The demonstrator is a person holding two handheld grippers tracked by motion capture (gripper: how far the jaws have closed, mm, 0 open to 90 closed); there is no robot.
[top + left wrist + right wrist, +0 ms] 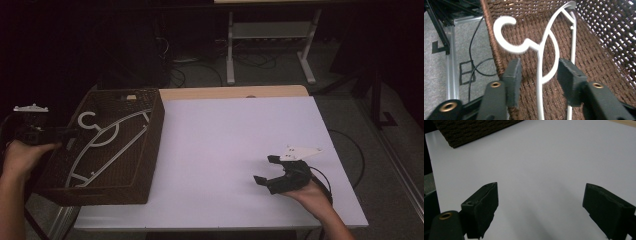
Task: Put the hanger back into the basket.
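High view: fixed above the person's side, facing forward and down; the whole white table [225, 150] lies far below, the wicker basket [150, 150] at its left.
Left gripper view: very close over the basket [584, 47], looking down into its weave.
Right gripper view: low and near above the table [544, 165], facing the basket [474, 130].
Shared: basket, table top.

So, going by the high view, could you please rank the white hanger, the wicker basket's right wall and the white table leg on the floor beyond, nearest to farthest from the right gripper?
1. Wicker basket's right wall, left of the right gripper.
2. White hanger, farther left, inside the basket.
3. White table leg, far behind the table.
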